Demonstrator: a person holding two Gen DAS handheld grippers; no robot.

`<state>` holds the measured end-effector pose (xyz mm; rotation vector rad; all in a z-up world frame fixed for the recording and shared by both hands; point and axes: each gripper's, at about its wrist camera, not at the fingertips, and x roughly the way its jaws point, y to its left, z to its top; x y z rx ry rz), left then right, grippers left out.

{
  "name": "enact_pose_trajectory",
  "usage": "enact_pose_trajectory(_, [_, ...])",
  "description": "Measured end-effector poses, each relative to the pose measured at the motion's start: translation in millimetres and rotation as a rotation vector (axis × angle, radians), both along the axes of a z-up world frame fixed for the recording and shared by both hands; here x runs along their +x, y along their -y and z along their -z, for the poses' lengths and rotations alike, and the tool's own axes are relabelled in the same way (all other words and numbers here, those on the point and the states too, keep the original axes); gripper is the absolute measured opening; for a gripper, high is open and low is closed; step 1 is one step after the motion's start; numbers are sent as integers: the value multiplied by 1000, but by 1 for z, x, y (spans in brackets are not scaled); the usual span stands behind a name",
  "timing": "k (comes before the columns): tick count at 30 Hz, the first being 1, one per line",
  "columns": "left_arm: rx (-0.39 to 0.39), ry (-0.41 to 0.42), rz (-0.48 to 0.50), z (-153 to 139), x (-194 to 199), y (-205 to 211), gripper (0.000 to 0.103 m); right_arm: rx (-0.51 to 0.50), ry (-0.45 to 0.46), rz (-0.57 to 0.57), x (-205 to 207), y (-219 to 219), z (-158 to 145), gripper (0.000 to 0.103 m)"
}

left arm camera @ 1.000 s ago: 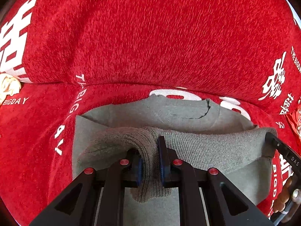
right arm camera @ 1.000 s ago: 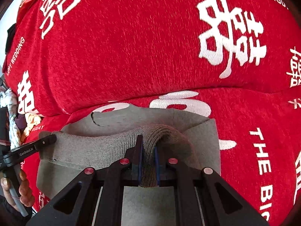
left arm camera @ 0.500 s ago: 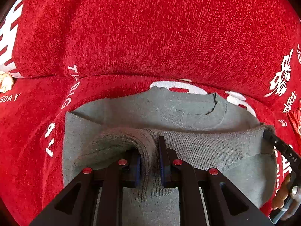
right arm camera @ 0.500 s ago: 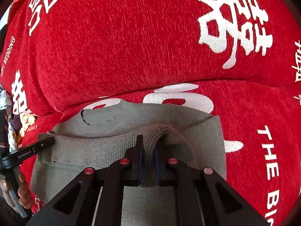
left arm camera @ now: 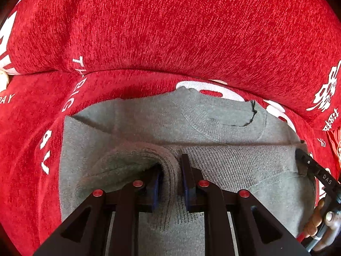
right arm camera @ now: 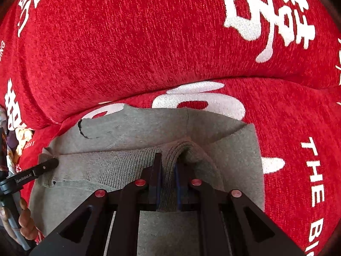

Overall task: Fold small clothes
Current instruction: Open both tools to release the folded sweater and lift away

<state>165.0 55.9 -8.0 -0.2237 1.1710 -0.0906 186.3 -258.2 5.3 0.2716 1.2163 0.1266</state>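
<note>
1. Red cover [left arm camera: 170, 32] w/ white lettering fills most of both views. It drapes a flat seat part and a raised back part behind it, w/ a crease between the two.
2. Your grey knit sweater [left arm camera: 132, 125] lies flat on the seat part, neckline [left arm camera: 223, 123] toward the crease. A dark curved seam shows at the collar, right of centre in the left wrist view, left in the right wrist view [right arm camera: 85, 132].
3. The ribbed hem [left arm camera: 234, 160] is lifted off the body of the sweater and stretched in a band between your two tools, hanging short of the neckline.
4. Your left hand-held gripper [left arm camera: 171, 183] is pinched narrow on the hem's left corner; fabric bunches up and over the left finger [left arm camera: 155, 183].
5. Your right hand-held gripper [right arm camera: 168, 183] is clamped on the hem's right corner, knit squeezed between the blue pads.
6. Each tool shows in the other's view: right one's fingertip at the far right edge [left arm camera: 307, 162], left one's fingertip at the far left [right arm camera: 46, 164], both touching the hem ends.
7. Your bare fingers [right arm camera: 25, 224] wrap the left handle, bottom left of the right wrist view.
</note>
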Motion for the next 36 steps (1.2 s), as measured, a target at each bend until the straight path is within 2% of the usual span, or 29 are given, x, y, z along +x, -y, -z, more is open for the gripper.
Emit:
enact_pose_trajectory(5, [-1, 7, 5, 1, 2, 0, 20, -4, -2, -3, 1, -2, 3, 13])
enact_pose_trajectory(7, [-18, 9, 16, 0, 4, 0, 42, -2, -3, -3, 2, -1, 4, 13])
enact_pose_trajectory(8, [-39, 9, 31, -1, 5, 1, 64, -1, -5, -3, 2, -1, 4, 13])
enact_pose_trajectory(9, [-52, 12, 47, -3, 6, 4, 81, 4, -8, 0, 2, 0, 3, 13])
enact_pose_trajectory(10, [-32, 17, 50, -6, 6, 7, 83, 7, -13, 3, 3, 1, 4, 14])
enact_pose_trajectory(12, [35, 33, 52, -13, 6, 14, 83, 16, -17, 8, 3, 2, 2, 14])
enact_pose_trajectory(17, [35, 42, 63, -22, -1, 11, 83, 36, -6, 15, -2, 7, -8, 19])
enact_pose_trajectory(19, [28, 52, 54, -27, -5, 5, 83, 45, 16, 26, -6, 11, -17, 29])
enact_pose_trajectory(21, [24, 56, 45, -32, -10, -2, 83, 39, 37, 40, -10, 17, -26, 50])
enact_pose_trajectory(27, [15, 111, 62, -44, -41, -15, 83, 17, 90, 38, -29, 28, -46, 51])
enact_pose_trajectory(32, [84, 89, 188, -29, -51, 9, 83, -87, 101, -178, -44, -4, -43, 51])
enact_pose_trajectory(36, [95, 93, 313, -25, -43, 42, 83, -59, 52, -336, -38, -32, -28, 51])
